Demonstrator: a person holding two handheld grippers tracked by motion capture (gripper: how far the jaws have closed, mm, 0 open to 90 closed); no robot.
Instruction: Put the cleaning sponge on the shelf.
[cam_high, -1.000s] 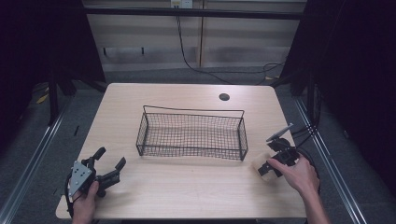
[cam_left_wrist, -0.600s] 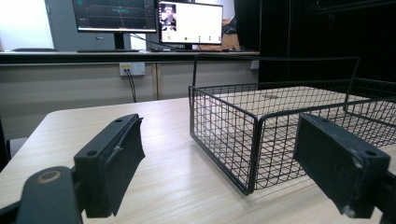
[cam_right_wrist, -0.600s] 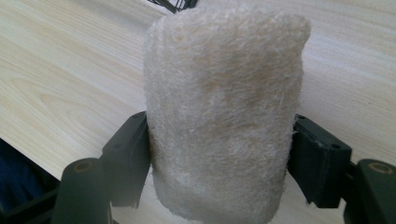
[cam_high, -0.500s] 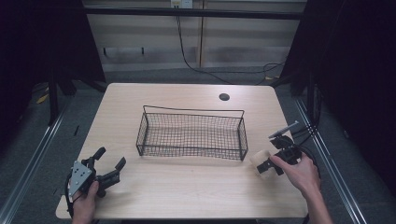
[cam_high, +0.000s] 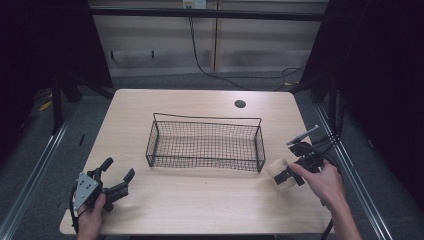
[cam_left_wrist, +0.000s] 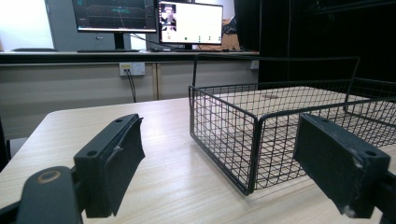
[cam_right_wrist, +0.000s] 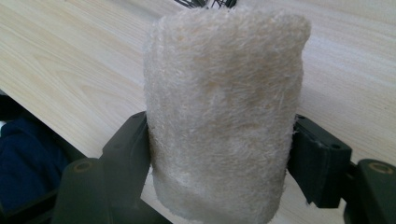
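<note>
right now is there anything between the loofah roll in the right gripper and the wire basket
Only the basket's own end wall. The right gripper holds the loofah roll just off the right end of the wire basket, so it must clear that rim. The bare table between them carries nothing, and the left gripper sits far off.

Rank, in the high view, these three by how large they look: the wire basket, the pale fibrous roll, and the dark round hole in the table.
1. wire basket, clearly the largest.
2. pale fibrous roll, held in the right gripper.
3. dark round hole, the smallest; it lies farther from the camera, yet the gap looks clear.
</note>
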